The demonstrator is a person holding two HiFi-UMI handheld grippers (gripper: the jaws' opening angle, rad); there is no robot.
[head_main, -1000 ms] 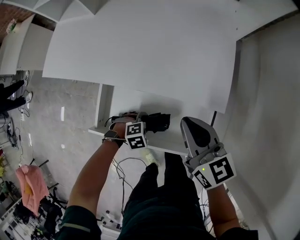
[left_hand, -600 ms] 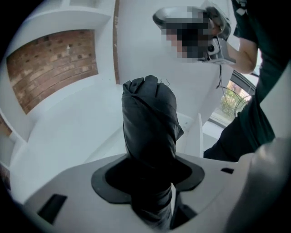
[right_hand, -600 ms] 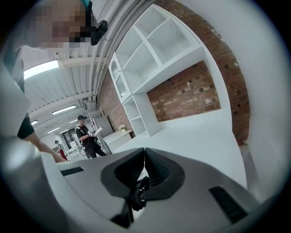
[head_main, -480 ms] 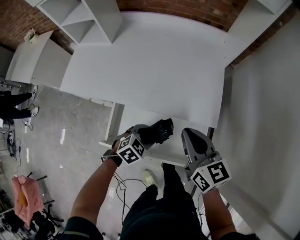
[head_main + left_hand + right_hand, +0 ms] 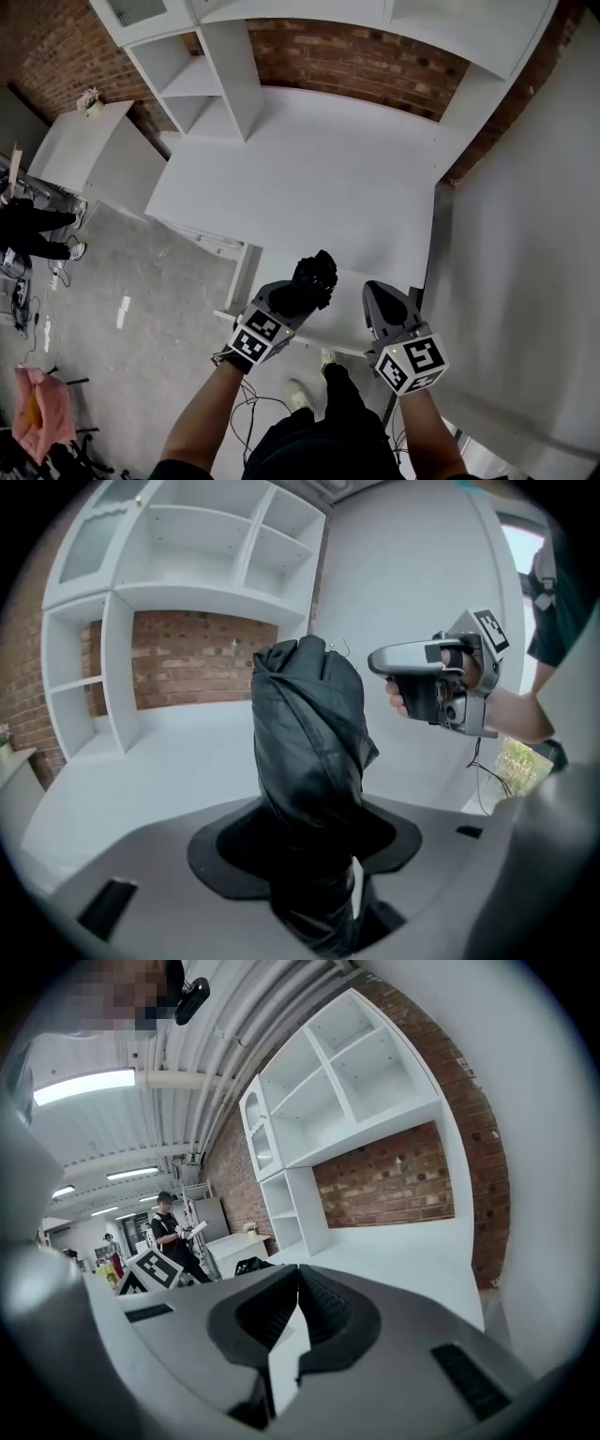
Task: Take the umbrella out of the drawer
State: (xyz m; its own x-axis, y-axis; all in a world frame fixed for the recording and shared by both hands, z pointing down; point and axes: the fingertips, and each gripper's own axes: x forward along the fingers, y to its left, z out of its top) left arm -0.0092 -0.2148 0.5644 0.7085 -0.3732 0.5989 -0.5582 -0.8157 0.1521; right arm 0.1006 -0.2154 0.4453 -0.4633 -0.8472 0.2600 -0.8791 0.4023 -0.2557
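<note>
- Pinching the folded black umbrella (image 5: pixel 309 752), our left hand-held gripper (image 5: pixel 291 302) holds it upright at the white tabletop's (image 5: pixel 309 178) near edge.
- Our right hand-held gripper (image 5: pixel 298 1290), jaws pressed together and empty, hovers just beside it at that same edge.

The left tongs (image 5: pixel 302 298) are clamped on the black folded umbrella (image 5: pixel 317 275), which stands up out of their jaws. Just right of the umbrella, the right tongs (image 5: pixel 376 294) are empty, jaws together. The left forearm (image 5: pixel 200 424) and right forearm (image 5: pixel 437 443) reach forward side by side.
</note>
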